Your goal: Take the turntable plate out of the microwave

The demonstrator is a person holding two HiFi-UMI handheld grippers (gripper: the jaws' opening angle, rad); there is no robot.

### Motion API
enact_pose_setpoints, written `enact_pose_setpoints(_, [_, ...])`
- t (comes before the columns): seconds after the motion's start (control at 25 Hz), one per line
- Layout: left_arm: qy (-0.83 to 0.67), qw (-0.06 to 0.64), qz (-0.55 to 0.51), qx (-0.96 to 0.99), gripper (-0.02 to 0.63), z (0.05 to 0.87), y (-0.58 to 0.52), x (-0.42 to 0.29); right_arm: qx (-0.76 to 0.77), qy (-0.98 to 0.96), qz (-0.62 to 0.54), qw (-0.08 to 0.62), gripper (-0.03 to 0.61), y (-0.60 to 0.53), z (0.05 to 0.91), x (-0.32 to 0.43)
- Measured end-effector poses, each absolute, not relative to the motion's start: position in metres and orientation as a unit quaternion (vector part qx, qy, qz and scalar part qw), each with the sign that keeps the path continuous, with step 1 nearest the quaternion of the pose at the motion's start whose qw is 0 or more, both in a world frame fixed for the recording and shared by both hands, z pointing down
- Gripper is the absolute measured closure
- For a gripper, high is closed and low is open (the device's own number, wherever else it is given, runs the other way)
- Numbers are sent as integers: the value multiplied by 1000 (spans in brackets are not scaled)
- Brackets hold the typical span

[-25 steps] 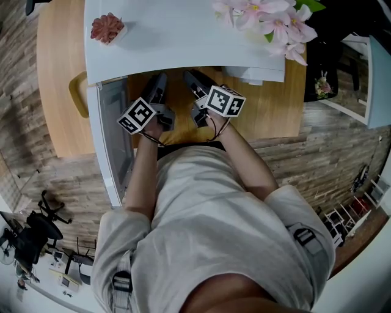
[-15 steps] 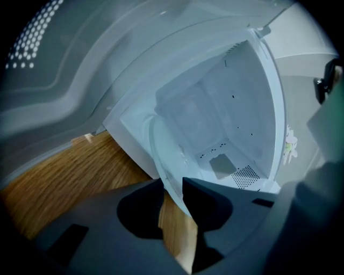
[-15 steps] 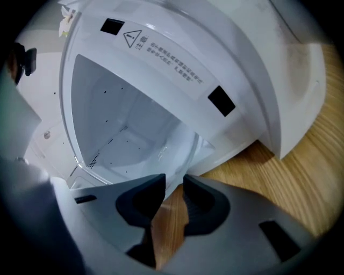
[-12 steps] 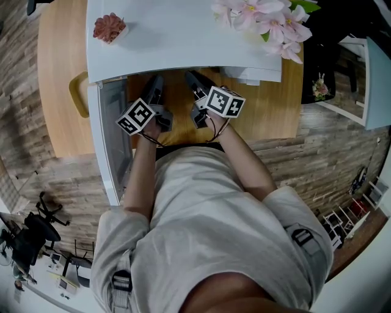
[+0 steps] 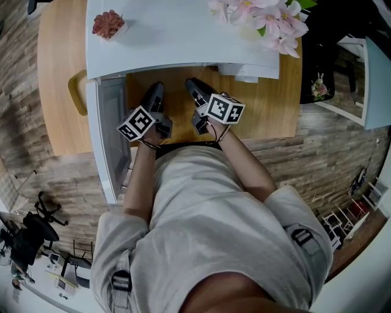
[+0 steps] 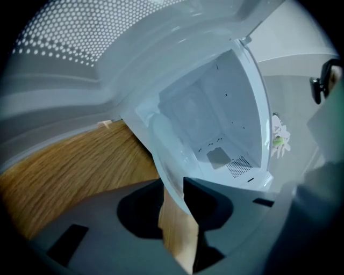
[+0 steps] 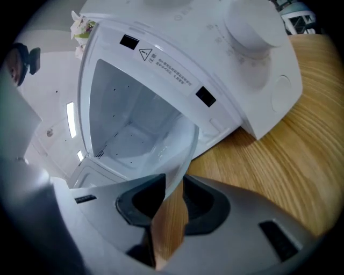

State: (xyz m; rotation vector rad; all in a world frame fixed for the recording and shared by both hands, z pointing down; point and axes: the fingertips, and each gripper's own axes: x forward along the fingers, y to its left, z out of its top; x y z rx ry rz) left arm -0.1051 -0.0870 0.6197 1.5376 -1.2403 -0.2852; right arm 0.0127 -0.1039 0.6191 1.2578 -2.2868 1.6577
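Wood bench (image 5: 272,104) carries white microwave (image 5: 183,36). Its door (image 5: 113,143) is swung open to head view's left, white cavity (image 7: 129,123) exposed. A person (image 5: 208,232) in light tee stands at the front, one claw per hand. Clear glass turntable plate (image 6: 165,164) is at cavity mouth, near part over bench wood, gripped at opp. edges. L claw (image 6: 173,188) is clenched on its rim, R claw (image 7: 169,188) clenched on the other side. Both have just been closing, w/ plate rim btwn the pads. Their marker cubes (image 5: 135,122) sit side by side near person's waist. On microwave top: pink flowers (image 5: 269,18) at head view's right, small pink potted plant (image 5: 108,25) at left.
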Motion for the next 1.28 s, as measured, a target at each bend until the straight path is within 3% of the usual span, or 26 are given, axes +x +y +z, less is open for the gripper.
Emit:
enact_pose_setpoints(0.32, [-530,533,-163,639,391,614,-111,-119,420,-744,519,22,408,-124,621,26])
enact_pose_setpoints(0.48, [-528,531,-157,643,393,617,-123,-118,424,-742,520,14,411,-136,622,25])
enact_pose_setpoints(0.68, [-532,536,-166,634,489,618,-121,-121,428,-736,524,7,451,-137,624,26])
enact_pose_setpoints(1.28, [-531,528,-152,645,491,614,-88,-117,422,-737,527,22,448,-105,618,30])
